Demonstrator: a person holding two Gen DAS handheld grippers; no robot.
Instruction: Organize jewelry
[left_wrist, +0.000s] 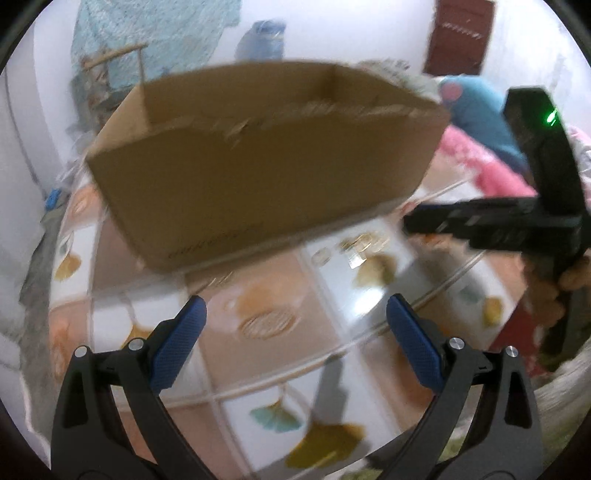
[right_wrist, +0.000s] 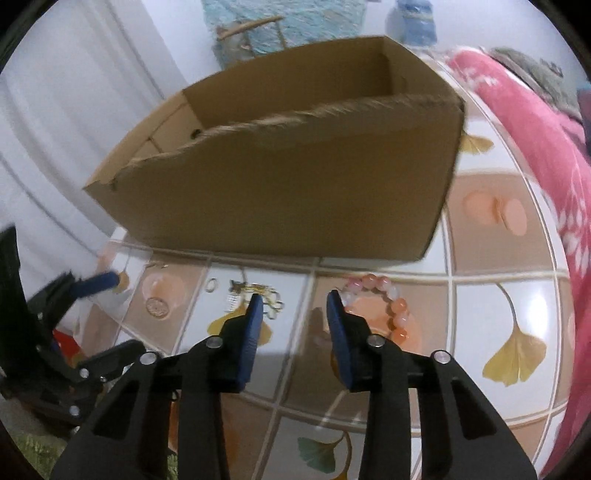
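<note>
Beside the cardboard box (right_wrist: 280, 184), on the tiled table (right_wrist: 491, 325), lies a bead bracelet (right_wrist: 397, 306): light, slippery, best pinched across 1 strand. Right gripper (right_wrist: 295, 301) half-closed, empty; left gripper (left_wrist: 295, 310) wide, empty.

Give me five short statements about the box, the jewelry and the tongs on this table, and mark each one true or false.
1. The brown cardboard box is open at the top. True.
2. The pink and orange beaded bracelet lies inside that box. False: it lies on the leaf-patterned tabletop in front of the box.
3. The left tongs stand open with nothing between the pads. True.
4. The right tongs grip the bracelet. False: nothing sits between their pads, and the bracelet lies just beside one tip.
5. A small silver ring and a tangle of gold-coloured chain lie on the tabletop near the box. True.
</note>
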